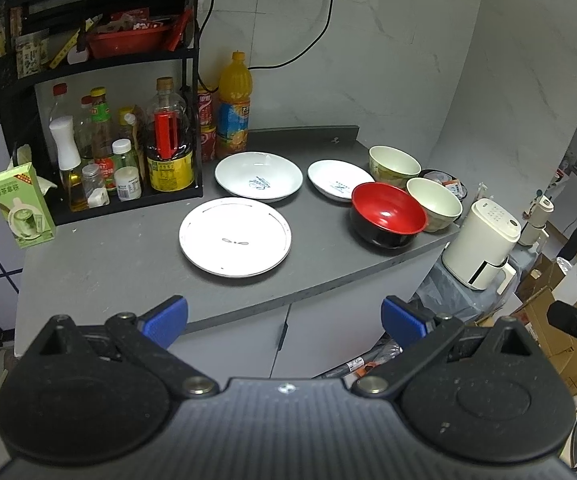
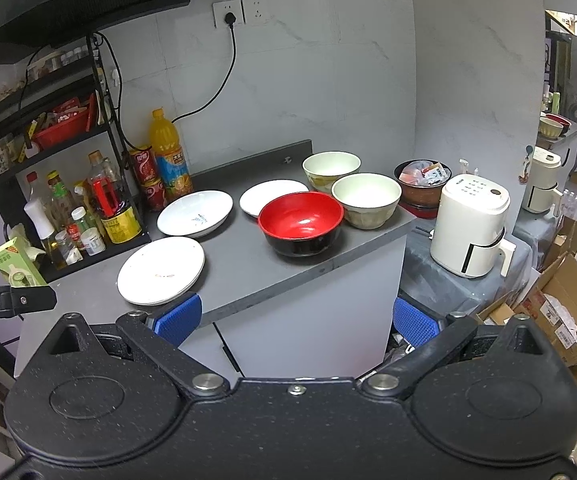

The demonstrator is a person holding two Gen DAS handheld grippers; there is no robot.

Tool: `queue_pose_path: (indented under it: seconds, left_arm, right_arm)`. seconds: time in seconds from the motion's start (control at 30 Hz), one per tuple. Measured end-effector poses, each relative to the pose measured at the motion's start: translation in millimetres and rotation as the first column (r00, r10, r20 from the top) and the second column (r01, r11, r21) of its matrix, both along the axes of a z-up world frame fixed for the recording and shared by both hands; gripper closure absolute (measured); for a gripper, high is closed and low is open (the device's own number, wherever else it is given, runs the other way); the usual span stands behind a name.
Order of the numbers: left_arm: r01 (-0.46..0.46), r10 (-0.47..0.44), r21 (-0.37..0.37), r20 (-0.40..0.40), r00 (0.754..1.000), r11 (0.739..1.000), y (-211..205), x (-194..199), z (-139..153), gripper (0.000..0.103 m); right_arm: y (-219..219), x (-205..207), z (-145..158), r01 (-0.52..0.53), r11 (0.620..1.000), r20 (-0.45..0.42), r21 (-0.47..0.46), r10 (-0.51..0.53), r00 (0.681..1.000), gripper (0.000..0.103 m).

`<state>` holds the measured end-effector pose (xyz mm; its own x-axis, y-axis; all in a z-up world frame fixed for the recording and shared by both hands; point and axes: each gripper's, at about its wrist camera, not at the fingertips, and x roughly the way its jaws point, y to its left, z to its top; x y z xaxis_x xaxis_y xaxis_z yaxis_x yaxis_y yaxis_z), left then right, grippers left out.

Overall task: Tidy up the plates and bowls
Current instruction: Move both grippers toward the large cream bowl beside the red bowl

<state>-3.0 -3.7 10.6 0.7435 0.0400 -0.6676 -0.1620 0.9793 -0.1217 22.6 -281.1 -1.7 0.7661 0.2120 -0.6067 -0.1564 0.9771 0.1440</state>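
On the grey counter lie three white plates: a flat one at the front, a deep one behind it, and a small one to the right. A red-and-black bowl stands near the counter's right edge, with two cream bowls, one beside it and one behind. My left gripper and right gripper are both open and empty, held in front of the counter, apart from the dishes.
A black rack with several bottles stands at the left, with an orange drink bottle and cans beside it. A green carton sits on the counter's left. A white air fryer and a dark bowl of packets are right of the counter. Cardboard boxes lie on the floor.
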Motion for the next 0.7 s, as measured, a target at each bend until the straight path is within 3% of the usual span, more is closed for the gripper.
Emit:
queue_pose_path:
  seconds: [0.43, 0.7]
  left_arm:
    - [-0.008, 0.008, 0.005, -0.007, 1.000, 1.000, -1, 8, 6, 0.001]
    - [0.008, -0.008, -0.002, -0.013, 1.000, 1.000, -8, 38, 6, 0.001]
  right_arm:
    - [-6, 11, 1, -0.011, 0.999, -0.009, 0.034, 0.011, 1.000, 0.000]
    - [-7, 33, -2, -0.003, 1.000, -0.011, 0.028, 0.003, 1.000, 0.000]
